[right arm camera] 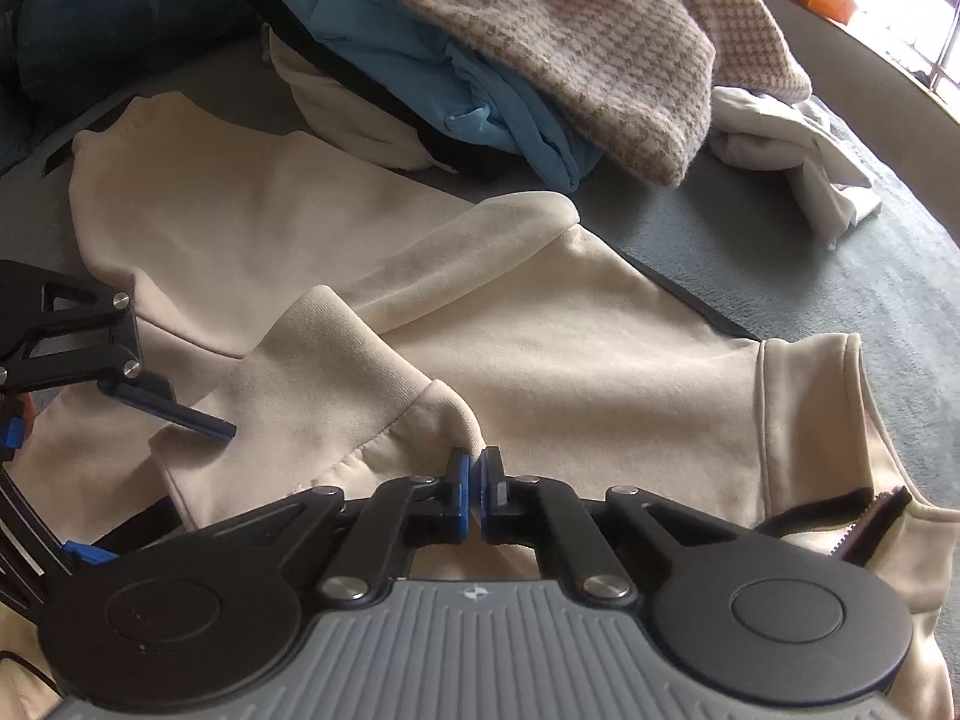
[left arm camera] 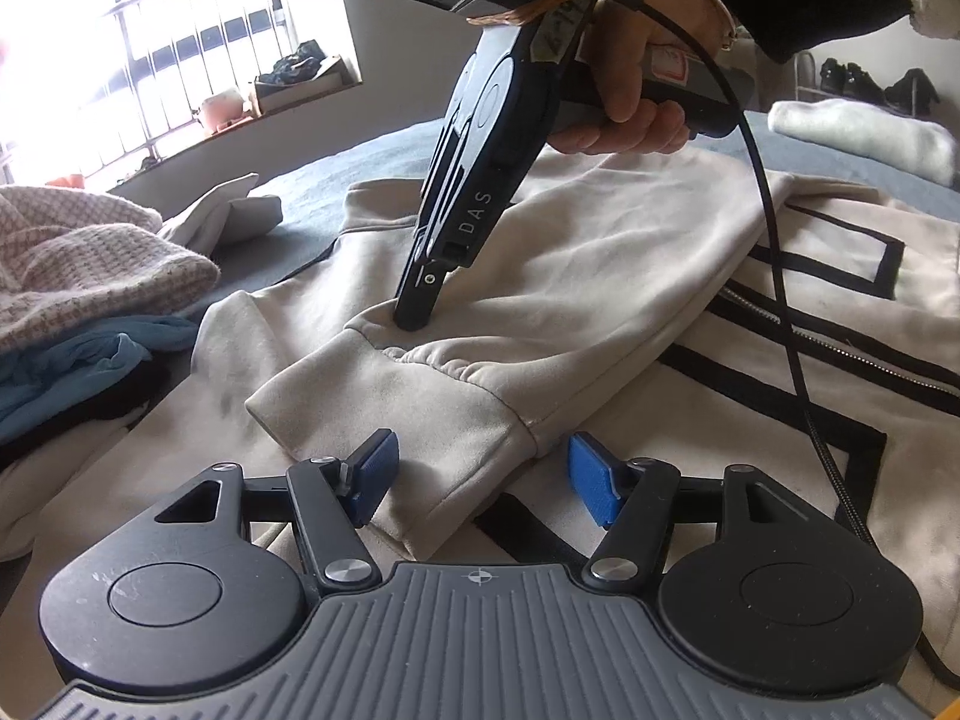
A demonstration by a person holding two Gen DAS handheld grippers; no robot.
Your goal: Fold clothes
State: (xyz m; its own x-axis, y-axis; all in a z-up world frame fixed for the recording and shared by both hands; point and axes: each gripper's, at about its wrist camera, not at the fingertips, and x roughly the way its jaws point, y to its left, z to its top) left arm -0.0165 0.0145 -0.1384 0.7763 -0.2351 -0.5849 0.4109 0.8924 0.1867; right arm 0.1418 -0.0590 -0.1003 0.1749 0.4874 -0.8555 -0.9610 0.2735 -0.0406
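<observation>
our right gripper [right arm camera: 478, 483] pinches the cream jacket's sleeve [left arm camera: 540, 300], laid across the jacket on the bed [right arm camera: 810, 252]. our left gripper [left arm camera: 480, 477] is open around the cuff [left arm camera: 384, 414]. the small pinch could slip if we pull.

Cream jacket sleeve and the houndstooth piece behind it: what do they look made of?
Cream jacket sleeve: looks like soft brushed fleece or velour, matte, with a ribbed cuff; the right gripper pinches it easily. Houndstooth piece: apparently a fuzzy, thick wool-like knit in tan and white.
</observation>
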